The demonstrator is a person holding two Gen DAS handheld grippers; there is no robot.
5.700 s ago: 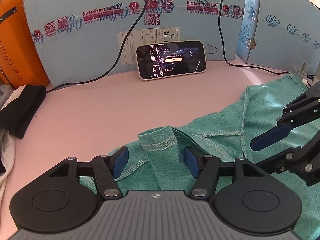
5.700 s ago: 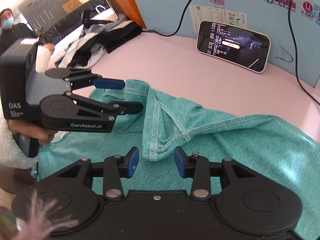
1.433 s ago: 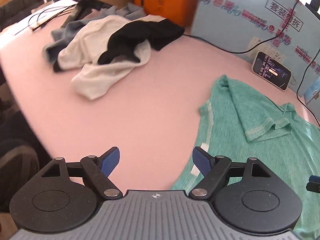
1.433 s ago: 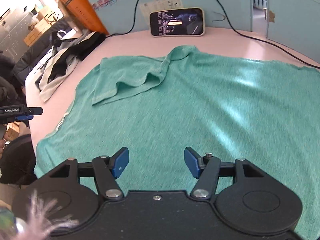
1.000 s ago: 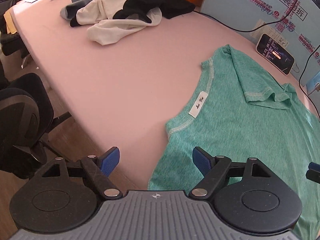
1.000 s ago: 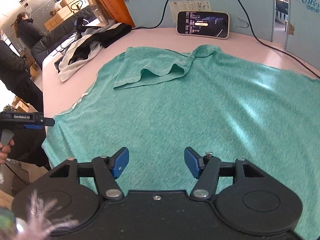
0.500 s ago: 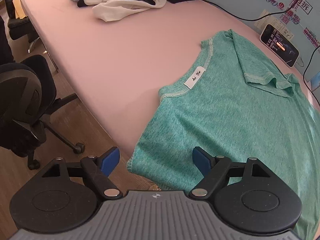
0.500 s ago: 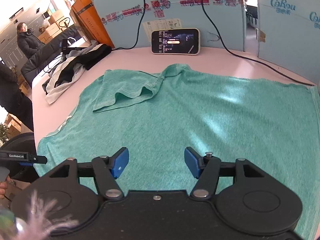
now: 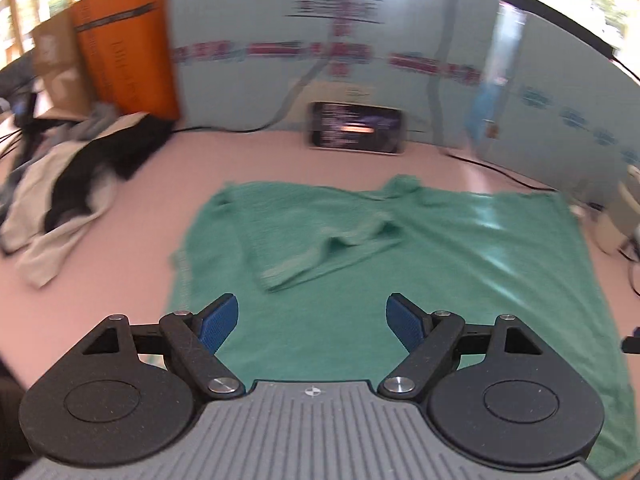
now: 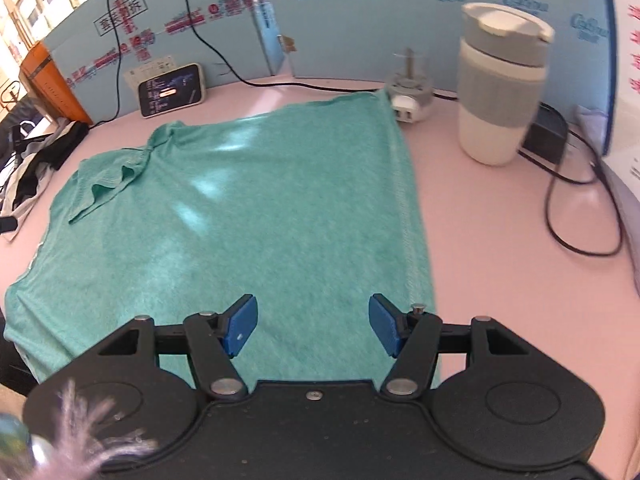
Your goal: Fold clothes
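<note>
Shirt (image 10: 240, 208) hem (right edge) borders bare table (image 10: 500, 240).

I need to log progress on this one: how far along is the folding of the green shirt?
Early. Done: the green T-shirt lies spread on the pink table, one sleeve turned in over the body. In hand: nothing; the left gripper and right gripper are open above it. Left: the remaining folds, then the clothes pile.

Pink table (image 10: 500, 216) before pale blue cardboard wall (image 10: 360, 32), bright daylight above.
</note>
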